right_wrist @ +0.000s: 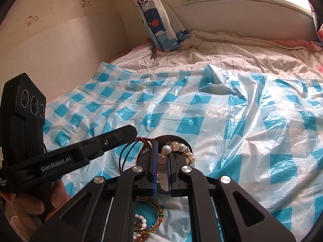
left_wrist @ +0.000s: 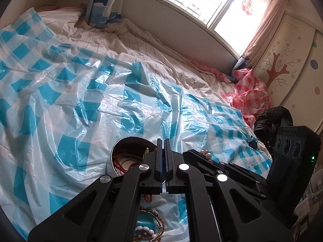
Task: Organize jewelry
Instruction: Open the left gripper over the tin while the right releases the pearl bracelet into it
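You're in a home bedroom, prob. a kid's: bed (right_wrist: 232,64) w/ rumpled striped duvet, whale-print curtain (right_wrist: 159,20) by window (left_wrist: 212,2), cartoon-cat wallpaper (right_wrist: 32,20), tree-decal wardrobe (left_wrist: 282,64).

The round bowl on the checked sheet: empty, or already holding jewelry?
Holding jewelry. The left wrist view shows red strands and a thin ring inside the bowl, which sits on the checked sheet.
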The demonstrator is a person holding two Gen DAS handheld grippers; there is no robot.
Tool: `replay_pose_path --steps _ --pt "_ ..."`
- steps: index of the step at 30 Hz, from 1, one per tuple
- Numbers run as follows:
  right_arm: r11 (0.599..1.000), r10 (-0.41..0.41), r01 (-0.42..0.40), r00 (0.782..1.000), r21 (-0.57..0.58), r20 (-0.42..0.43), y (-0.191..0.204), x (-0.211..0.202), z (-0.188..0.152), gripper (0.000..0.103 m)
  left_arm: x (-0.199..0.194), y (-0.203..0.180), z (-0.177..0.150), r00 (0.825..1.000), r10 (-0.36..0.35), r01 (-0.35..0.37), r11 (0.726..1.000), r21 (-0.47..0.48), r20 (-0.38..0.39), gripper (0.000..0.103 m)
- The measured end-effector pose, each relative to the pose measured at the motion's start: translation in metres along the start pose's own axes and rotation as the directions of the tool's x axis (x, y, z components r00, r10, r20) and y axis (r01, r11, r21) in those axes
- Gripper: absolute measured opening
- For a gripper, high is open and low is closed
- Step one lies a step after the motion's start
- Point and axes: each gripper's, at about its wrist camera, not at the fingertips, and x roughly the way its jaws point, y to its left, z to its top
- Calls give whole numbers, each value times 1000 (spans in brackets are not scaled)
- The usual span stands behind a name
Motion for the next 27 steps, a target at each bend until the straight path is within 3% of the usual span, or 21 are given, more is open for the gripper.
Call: replay_pose_path --steps 16,21,27 --pt "1000 6 -7 999 -26 -34 6 19 4 9 15 11 1 1000 -18 18 997 -73 -11 2" --pt "999 3 -5 998 -35 -56 8 27 3 9 25 16 0 999 -4 0 996 -93 -40 2" --pt "999 -4 0 996 -47 -94 7 41 1 9 30 24 -1 995 64 -71 992 -107 -72 3"
